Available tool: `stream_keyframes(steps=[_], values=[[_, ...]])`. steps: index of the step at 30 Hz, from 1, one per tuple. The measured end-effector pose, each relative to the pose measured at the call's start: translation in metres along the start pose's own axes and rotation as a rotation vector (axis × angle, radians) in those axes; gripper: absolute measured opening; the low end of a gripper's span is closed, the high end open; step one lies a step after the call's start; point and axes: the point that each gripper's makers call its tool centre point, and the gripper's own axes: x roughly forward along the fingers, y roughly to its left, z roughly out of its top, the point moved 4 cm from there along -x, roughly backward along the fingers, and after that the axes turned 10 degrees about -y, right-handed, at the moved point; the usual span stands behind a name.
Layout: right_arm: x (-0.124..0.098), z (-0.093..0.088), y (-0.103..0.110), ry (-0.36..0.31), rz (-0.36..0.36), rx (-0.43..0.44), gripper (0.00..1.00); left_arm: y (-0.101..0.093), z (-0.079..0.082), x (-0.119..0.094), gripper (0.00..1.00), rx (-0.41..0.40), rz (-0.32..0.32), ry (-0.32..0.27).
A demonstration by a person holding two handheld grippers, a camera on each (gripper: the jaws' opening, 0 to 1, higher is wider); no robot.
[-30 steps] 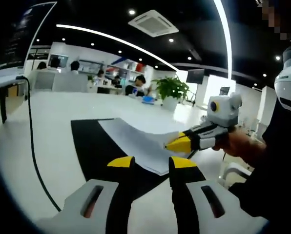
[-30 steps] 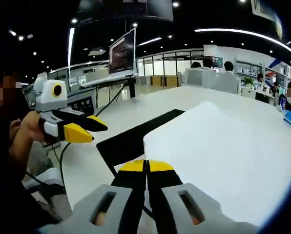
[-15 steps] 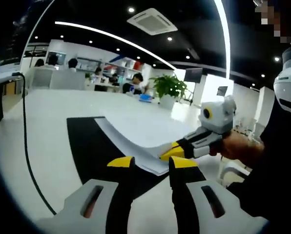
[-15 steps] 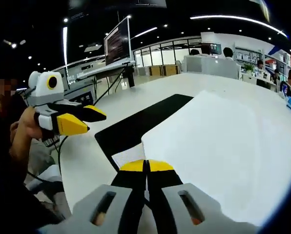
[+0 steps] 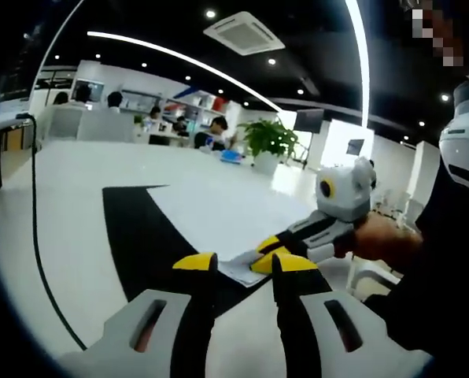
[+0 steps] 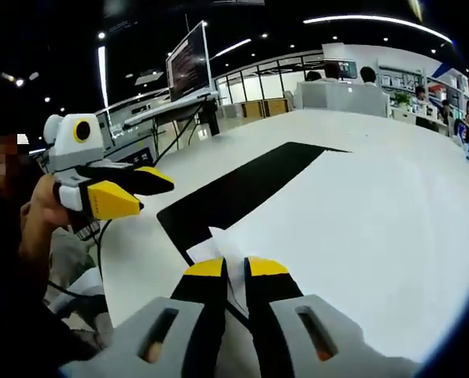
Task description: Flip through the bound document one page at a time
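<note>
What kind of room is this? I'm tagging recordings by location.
Most likely an open-plan office. A long white table carries the bound document, people sit at desks in the background, a monitor stands on one, and a potted plant sits beneath strip ceiling lights.

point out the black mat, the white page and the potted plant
black mat (image 5: pixel 132 228), left gripper view, bare left strip
white page (image 6: pixel 360 213), right gripper view, middle of the sheet
potted plant (image 5: pixel 272 140), left gripper view, leaves

I see open table (image 5: pixel 61 197) left of the black mat (image 5: pixel 132 236), crossed only by a cable (image 5: pixel 36 220). The right gripper (image 5: pixel 270 252) blocks my left one's right side; far off stands a plant (image 5: pixel 270 146).
</note>
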Motion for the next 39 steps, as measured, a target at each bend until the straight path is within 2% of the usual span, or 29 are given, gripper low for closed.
stream_keyframes(steps=[7,12,19,23,31,39], values=[[-0.001,0.001,0.0,-0.002,0.018,0.014,0.11,-0.002,-0.005,0.007,0.3,-0.007,-0.013,0.02],[-0.001,0.0,0.004,-0.006,0.019,-0.031,0.13,-0.004,-0.005,0.01,0.3,-0.005,-0.021,0.024],[-0.002,0.0,0.005,-0.012,0.021,-0.063,0.14,-0.005,-0.009,0.014,0.3,-0.007,-0.026,0.045],[-0.003,0.0,0.007,-0.007,0.04,-0.061,0.17,-0.006,-0.006,0.016,0.3,-0.004,-0.027,0.044],[-0.003,-0.002,0.01,-0.01,0.055,-0.097,0.2,-0.003,0.001,0.025,0.3,0.065,-0.043,0.078],[-0.004,-0.003,0.014,-0.011,0.077,-0.122,0.26,-0.003,-0.009,0.037,0.3,0.077,-0.065,0.124]])
